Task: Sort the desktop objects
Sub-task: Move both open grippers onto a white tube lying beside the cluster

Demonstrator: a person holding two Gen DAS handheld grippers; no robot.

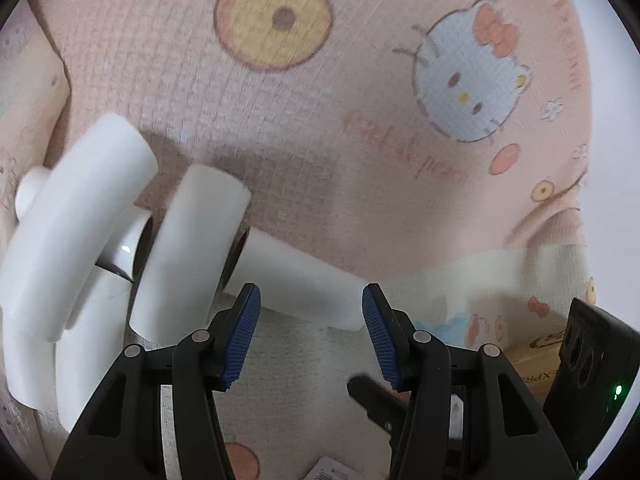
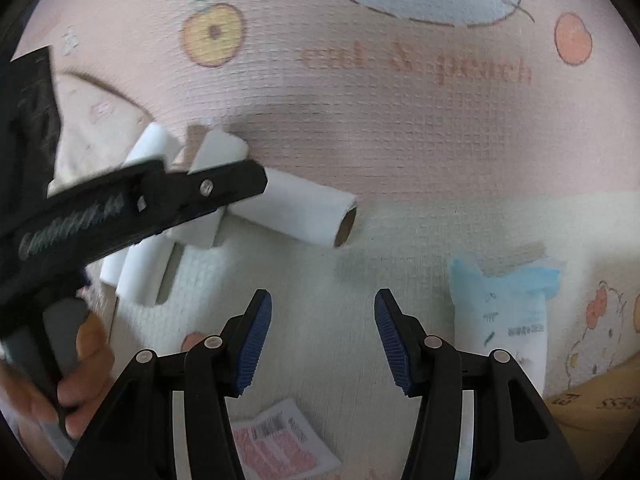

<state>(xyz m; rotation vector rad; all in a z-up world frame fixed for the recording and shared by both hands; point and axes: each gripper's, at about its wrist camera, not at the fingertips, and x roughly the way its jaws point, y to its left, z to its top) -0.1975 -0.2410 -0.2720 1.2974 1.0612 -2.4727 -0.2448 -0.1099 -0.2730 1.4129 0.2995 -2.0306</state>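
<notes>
Several white rolls (image 1: 72, 216) lie in a loose heap on the patterned cloth (image 1: 360, 80), at the left of the left wrist view. One roll with a brown core (image 1: 296, 280) lies crosswise just beyond my left gripper (image 1: 312, 316), which is open, its blue pads (image 1: 244, 336) off the roll. The right wrist view shows that same roll (image 2: 296, 208) and my left gripper (image 2: 256, 178) over the heap, held by a hand (image 2: 80, 364). My right gripper (image 2: 324, 336) hangs open over bare white cloth, nothing between its pads.
A blue and white tissue pack (image 2: 508, 312) lies right of my right gripper, and a pink and white packet (image 2: 280, 440) lies below it. A cardboard box (image 2: 592, 404) sits at the lower right. A black housing with a green light (image 1: 592, 360) stands at the left wrist view's right edge.
</notes>
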